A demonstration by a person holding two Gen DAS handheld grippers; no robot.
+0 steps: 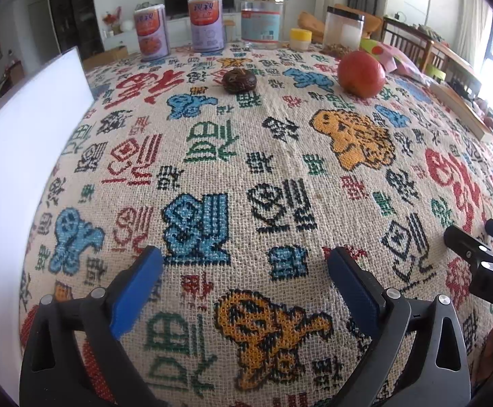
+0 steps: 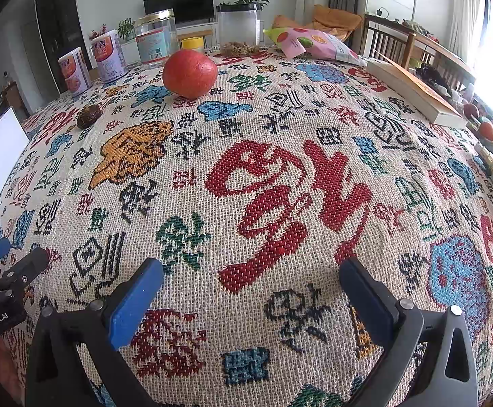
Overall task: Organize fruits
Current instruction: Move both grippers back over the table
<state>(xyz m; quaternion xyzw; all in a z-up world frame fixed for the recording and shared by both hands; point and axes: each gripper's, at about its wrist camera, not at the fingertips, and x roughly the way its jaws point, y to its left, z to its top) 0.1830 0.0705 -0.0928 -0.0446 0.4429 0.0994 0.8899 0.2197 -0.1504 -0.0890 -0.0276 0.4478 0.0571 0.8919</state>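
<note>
A round red-orange fruit (image 1: 361,74) (image 2: 190,74) rests on the patterned woven tablecloth toward the far side. A small dark brown wrinkled fruit (image 1: 239,80) (image 2: 89,117) lies to its left. My left gripper (image 1: 244,257) hovers over the near part of the cloth, open, nothing between its blue pads. My right gripper (image 2: 251,269) is open wide and empty too, well short of the red fruit. Each gripper shows at the edge of the other's view: the right one (image 1: 484,257) and the left one (image 2: 9,264).
Along the far edge stand two purple-labelled cans (image 1: 151,32), a clear jar (image 1: 263,20), a yellow-lidded pot (image 1: 300,38) and a black-lidded jar (image 1: 344,30). A snack bag (image 2: 314,44) and a book (image 2: 416,95) lie right. A white board (image 1: 26,169) stands left.
</note>
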